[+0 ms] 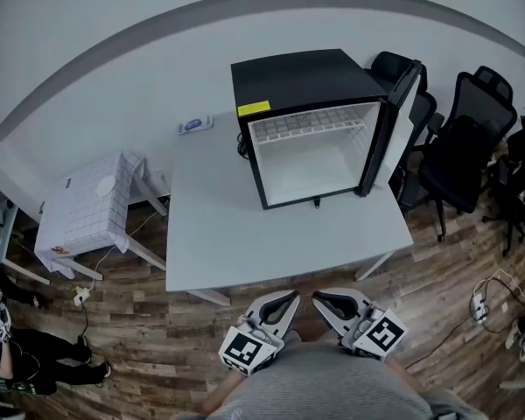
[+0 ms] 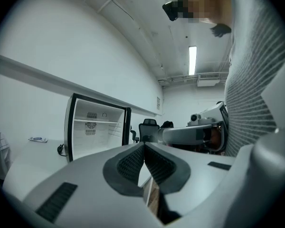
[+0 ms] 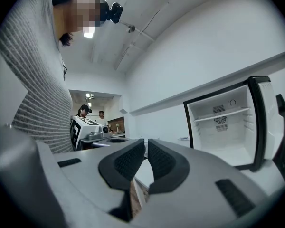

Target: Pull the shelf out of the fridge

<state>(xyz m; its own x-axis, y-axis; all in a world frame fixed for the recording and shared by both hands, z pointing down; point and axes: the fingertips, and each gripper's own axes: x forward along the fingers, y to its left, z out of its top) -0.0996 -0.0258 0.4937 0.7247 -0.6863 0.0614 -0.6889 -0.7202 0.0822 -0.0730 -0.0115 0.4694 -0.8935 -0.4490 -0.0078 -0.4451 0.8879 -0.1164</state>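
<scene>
A small black fridge (image 1: 319, 125) stands at the back of a white table (image 1: 245, 234) with its door (image 1: 401, 121) swung open to the right. A white wire shelf (image 1: 306, 122) sits high in its white interior. Both grippers hang close to my body, off the table's near edge and far from the fridge. The left gripper (image 1: 290, 301) and the right gripper (image 1: 320, 300) are shut and hold nothing. The left gripper view has shut jaw tips (image 2: 144, 146) with the fridge (image 2: 97, 132) and shelf (image 2: 96, 122) beyond. The right gripper view has closed tips (image 3: 146, 144) and the shelf (image 3: 222, 114) at the right.
Black office chairs (image 1: 464, 138) crowd the fridge's right side. A low cloth-covered table (image 1: 92, 204) stands at the left. A small flat object (image 1: 195, 125) lies on the white table near the wall. A power strip (image 1: 479, 304) and cables lie on the wooden floor at the right.
</scene>
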